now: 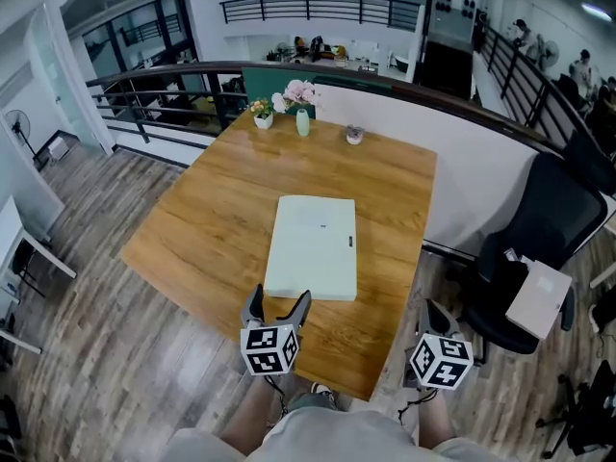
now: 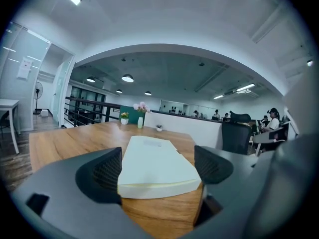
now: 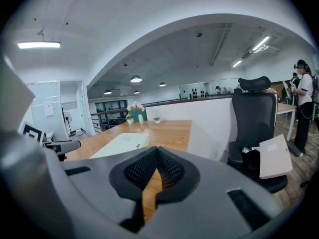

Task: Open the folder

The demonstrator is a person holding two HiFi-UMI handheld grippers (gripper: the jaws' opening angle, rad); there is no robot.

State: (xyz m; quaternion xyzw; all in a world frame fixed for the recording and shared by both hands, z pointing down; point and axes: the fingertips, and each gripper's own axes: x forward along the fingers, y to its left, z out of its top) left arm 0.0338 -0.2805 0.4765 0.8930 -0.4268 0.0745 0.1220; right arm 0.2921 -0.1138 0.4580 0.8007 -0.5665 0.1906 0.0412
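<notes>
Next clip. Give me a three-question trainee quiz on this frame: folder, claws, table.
1. True or false: the folder lies closed on the table.
2. Of the left claw and the right claw, which is open? A. left B. right C. both
3. Fill in: the vases stand at the table's ___ edge, seen from the person.
Key: 1 true; 2 A; 3 far.

Open-plan mezzanine office
You stand at a wooden table [image 1: 217, 210] on plank floor [image 1: 106, 354]; black chair [image 1: 544, 239] to your right.
</notes>
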